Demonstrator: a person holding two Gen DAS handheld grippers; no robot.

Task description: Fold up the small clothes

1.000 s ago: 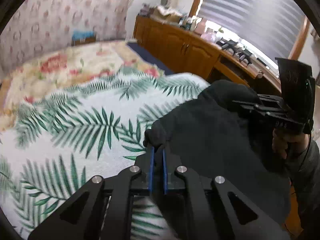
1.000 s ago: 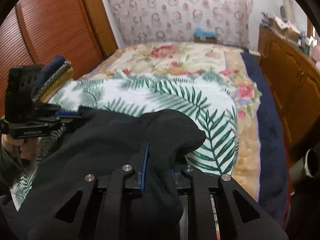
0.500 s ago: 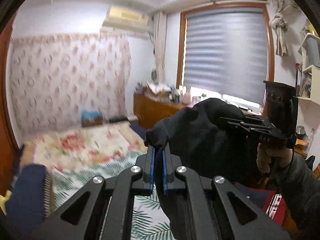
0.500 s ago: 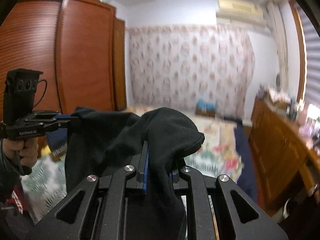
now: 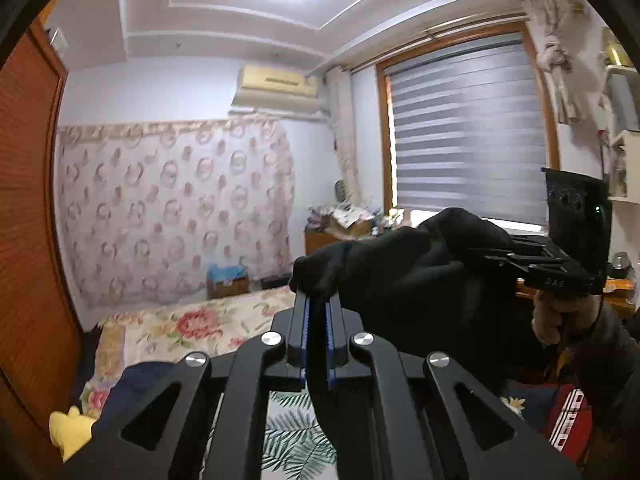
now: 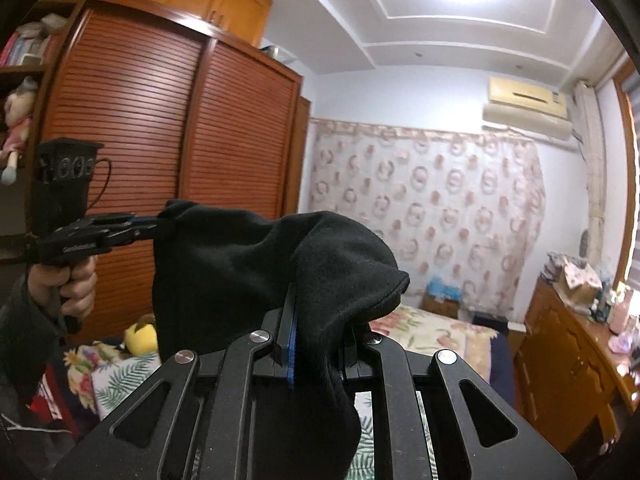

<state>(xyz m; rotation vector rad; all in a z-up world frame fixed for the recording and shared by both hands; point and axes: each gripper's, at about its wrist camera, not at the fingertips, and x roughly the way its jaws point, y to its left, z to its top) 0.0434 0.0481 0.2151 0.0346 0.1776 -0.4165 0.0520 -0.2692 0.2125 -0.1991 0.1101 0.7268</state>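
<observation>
A black garment (image 5: 400, 280) hangs in the air between both grippers, high above the bed (image 5: 192, 328). My left gripper (image 5: 316, 300) is shut on one top corner of it. My right gripper (image 6: 316, 308) is shut on the other top corner, and the cloth (image 6: 248, 264) drapes over its fingers and down between them. In the left wrist view the right gripper (image 5: 476, 252) is at the right, clamped on the cloth. In the right wrist view the left gripper (image 6: 150, 222) is at the left, clamped on the far corner.
Below lies the palm-leaf blanket (image 5: 296, 440) over a floral bedspread. A dark blue folded item (image 5: 136, 384) and a yellow toy (image 5: 68, 428) sit at the bed's left. A wooden wardrobe (image 6: 168, 152) stands left and a wooden dresser (image 6: 568, 360) right, below the window (image 5: 468, 128).
Both grippers have lifted the black garment from just above the blanket to high in the air. The views have tilted up from the bed to the walls and ceiling.
</observation>
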